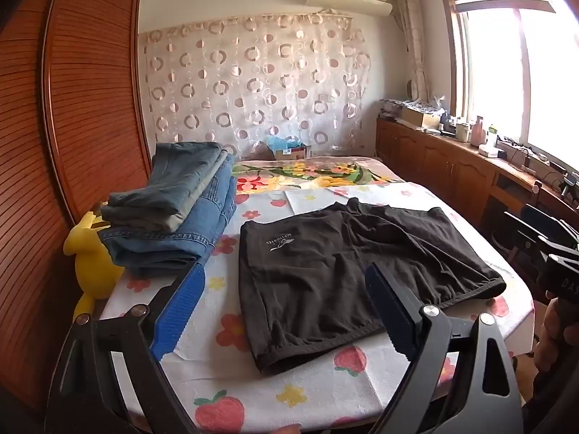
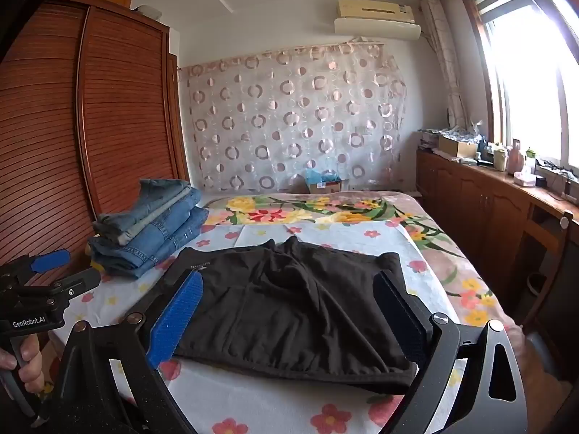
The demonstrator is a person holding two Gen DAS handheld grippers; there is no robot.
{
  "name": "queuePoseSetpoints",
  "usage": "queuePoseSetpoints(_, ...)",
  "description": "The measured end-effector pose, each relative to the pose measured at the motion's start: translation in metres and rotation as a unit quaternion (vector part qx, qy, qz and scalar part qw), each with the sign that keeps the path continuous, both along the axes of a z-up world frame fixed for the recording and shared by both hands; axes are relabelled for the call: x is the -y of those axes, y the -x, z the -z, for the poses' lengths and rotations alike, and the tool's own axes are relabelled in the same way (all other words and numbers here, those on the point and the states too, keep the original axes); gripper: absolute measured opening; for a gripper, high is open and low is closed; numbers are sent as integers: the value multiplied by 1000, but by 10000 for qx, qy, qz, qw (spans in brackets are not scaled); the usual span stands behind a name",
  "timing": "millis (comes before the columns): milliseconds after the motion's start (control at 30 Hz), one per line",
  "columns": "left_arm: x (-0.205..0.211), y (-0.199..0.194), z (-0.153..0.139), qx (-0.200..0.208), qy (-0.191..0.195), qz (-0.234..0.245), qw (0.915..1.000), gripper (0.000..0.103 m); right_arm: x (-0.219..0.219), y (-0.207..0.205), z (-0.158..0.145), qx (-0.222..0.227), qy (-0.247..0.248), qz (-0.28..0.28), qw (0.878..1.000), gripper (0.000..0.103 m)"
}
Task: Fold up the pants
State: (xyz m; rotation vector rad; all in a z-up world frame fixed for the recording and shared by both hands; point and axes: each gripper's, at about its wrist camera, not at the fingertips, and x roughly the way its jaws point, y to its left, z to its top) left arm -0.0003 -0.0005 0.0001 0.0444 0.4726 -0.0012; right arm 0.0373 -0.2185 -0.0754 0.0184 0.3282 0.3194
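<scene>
A: How do the two tools stand now?

B: The left hand-held gripper (image 1: 286, 311) is wide open and holds nothing; it hovers over the near edge of the bed. The right hand-held gripper (image 2: 289, 318) is wide open too, also with nothing between its jaws.

A: And the pants?

B: The black pants (image 1: 347, 271) lie flat on the bed (image 1: 202, 329), near its front edge. I think they are already folded at least once, because the shape is short and wide, but I cannot tell how many layers there are.

A: How to do the next step well?

B: In my opinion, each gripper should pinch one corner of the near hem, taking all layers together, then lift low and carry the edge over evenly, so that the soft cloth does not wrinkle or slide.

A: What is around?

B: A flowered sheet (image 1: 253, 408) covers the bed. At the left edge is a stack of folded jeans (image 1: 173, 217), and a yellow plush toy (image 1: 90, 260) just beside it. A wooden wardrobe (image 1: 72, 108) stands on the left, a window (image 2: 535, 83) on the right.
</scene>
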Motion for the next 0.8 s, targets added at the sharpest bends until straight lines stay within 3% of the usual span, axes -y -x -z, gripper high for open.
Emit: queuePoseSetpoints(800, -1, -1, 0, -101, 99, 3, 9999, 91, 2, 4, 2, 45, 14, 37, 10000, 96)
